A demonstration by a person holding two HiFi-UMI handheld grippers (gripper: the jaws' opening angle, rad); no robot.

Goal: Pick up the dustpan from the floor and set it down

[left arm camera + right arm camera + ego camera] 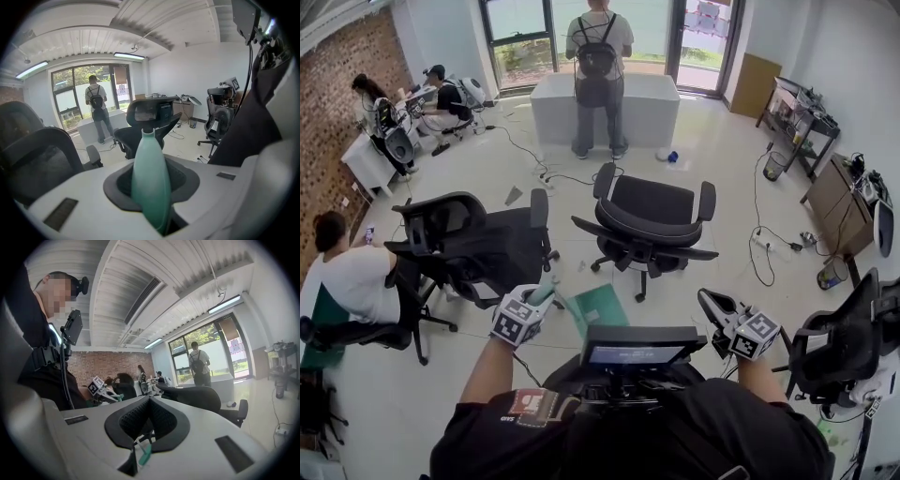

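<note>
Progress: the pick-up looks done, the set-down is left to do. The dustpan (598,305) shows low ctr of the head view, its green pan just right of the left tool (540,298). It seems to hang clear of the floor (712,169), w/ pale tile showing round it. That's a judgement: no view shows the underside, so I can't say for sure that no edge rests on the floor. No obvious drop spot is marked. Open tile lies between the black chair (652,220) at ctr frame and the bottom edge, so that's prob. where it goes. Remaining: lower the pan till it sits flat, then let go.

Left tool: partly closed, pads pressed on the dustpan's teal handle (150,183). In the left gripper view the handle fills the gap, running from bottom ctr up to its narrow end at mid frame, w/ the dark pads hugging both sides. The grip looks firm and the handle is roughly in line w/ the jaws.

Right tool (709,302): lower right of the head view, well apart from the dustpan. The right gripper view shows its dark pads meeting at a ctr seam, so it's closed, w/ nothing between and touching nothing. It's doing no work at this point.
</note>
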